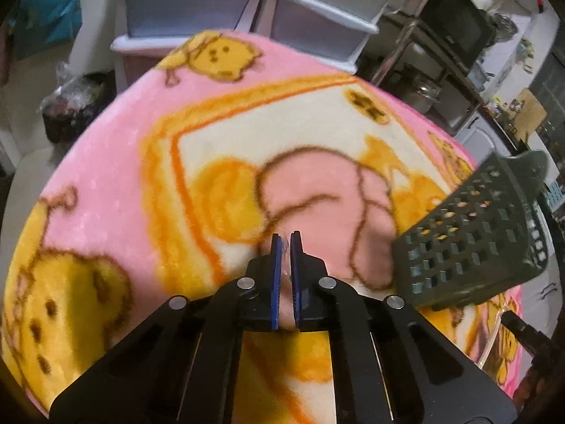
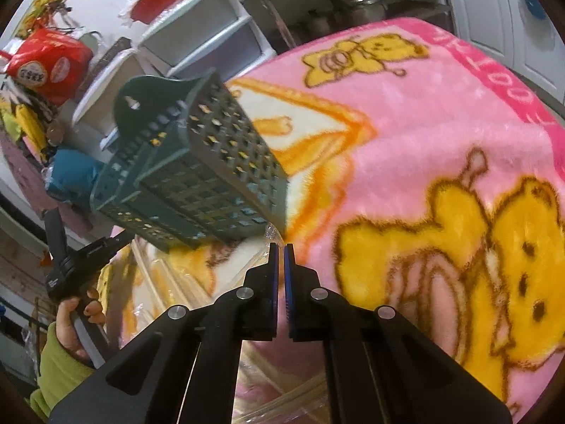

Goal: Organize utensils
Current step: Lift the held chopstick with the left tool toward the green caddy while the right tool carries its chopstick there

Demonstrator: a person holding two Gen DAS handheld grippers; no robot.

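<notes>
A dark green perforated utensil basket (image 1: 473, 233) stands on the pink cartoon blanket (image 1: 141, 134), to the right of my left gripper (image 1: 286, 236). The left jaws are nearly together with nothing clearly between them. In the right wrist view the basket (image 2: 197, 166) is up and to the left of my right gripper (image 2: 279, 247), whose jaws are closed on the corner of a clear plastic bag (image 2: 272, 234). The bag (image 2: 169, 275) lies below the basket and holds pale chopsticks. The left gripper's body (image 2: 81, 258) shows at far left.
The blanket (image 2: 423, 113) covers a round table. White plastic drawers (image 1: 197, 10) stand behind it. A metal rack with a microwave (image 1: 455, 24) and pots is at the back right. A red bag (image 2: 49, 60) sits on a shelf.
</notes>
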